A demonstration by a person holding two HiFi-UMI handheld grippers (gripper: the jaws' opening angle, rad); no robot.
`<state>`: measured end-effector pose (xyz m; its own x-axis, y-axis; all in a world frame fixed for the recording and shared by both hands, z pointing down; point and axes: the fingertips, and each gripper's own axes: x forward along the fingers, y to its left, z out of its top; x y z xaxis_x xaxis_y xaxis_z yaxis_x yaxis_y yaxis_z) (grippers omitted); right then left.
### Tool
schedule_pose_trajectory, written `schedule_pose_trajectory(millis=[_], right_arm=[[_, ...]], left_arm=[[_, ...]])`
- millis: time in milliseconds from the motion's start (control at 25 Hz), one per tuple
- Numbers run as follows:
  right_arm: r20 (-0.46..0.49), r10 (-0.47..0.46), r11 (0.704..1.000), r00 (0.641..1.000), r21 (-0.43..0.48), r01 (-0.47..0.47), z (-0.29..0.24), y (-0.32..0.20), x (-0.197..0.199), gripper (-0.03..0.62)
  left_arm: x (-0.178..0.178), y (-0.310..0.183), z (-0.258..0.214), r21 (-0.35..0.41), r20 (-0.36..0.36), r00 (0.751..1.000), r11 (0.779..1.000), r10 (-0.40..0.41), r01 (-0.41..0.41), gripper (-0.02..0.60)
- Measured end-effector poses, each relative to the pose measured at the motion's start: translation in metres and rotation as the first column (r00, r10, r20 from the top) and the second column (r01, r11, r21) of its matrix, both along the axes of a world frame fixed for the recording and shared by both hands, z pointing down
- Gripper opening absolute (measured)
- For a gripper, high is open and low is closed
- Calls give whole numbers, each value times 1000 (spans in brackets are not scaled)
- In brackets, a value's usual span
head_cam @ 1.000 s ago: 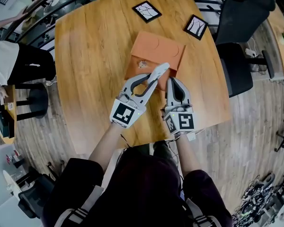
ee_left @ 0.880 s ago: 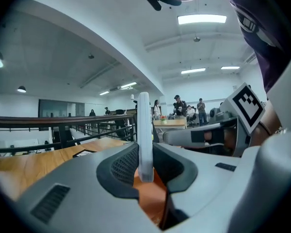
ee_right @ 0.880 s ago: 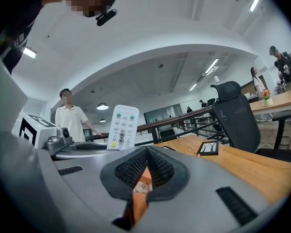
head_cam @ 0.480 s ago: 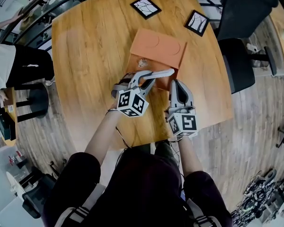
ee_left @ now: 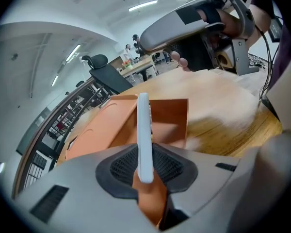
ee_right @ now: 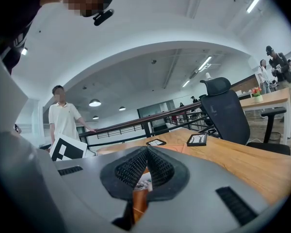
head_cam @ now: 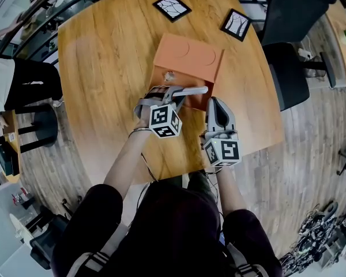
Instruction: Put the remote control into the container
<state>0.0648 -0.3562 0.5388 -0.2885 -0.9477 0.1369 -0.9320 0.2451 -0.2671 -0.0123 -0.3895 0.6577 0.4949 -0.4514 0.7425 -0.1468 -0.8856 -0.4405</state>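
An orange container (head_cam: 187,53) lies open on the round wooden table (head_cam: 104,68). My left gripper (head_cam: 172,94) is shut on a slim white remote control (head_cam: 191,89). The remote lies level and points right across the container's near edge. In the left gripper view the remote (ee_left: 144,130) stands edge-on between the pads (ee_left: 167,165), above the container (ee_left: 97,130). My right gripper (head_cam: 215,101) sits at the container's near right corner. In the right gripper view its jaws (ee_right: 145,152) look closed on an orange wall edge, with the container (ee_right: 184,148) just ahead.
Two black-framed pictures (head_cam: 172,7) (head_cam: 237,23) lie at the table's far side. A small pale item (head_cam: 170,77) rests inside the container. A black office chair (head_cam: 288,79) stands to the right. A person in a white shirt (head_cam: 0,77) is at the left.
My left gripper has turned and shifted left, swinging the remote from a diagonal tilt to lying level over the container's near edge. The right gripper has stayed at the container's corner.
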Motion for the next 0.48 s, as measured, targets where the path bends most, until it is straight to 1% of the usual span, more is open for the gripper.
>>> schedule_pose_trajectory(millis=[320,400,480], right_arm=[[0,3,1000,1000,0,-3,-1,-1,3,18],[1,1,1000,1000,0,-1,-2,-2,2,18],[1,-4,1000,1000,3,4,-4,-2,0,18]], left_arm=[[0,1,-5,-11,-34,999,1000,-21,21,94],[-3,0,-10,-5,-54,998,999,-39,38,94],[-5,-4,-21,8,-99,992,997,-76,77,94]])
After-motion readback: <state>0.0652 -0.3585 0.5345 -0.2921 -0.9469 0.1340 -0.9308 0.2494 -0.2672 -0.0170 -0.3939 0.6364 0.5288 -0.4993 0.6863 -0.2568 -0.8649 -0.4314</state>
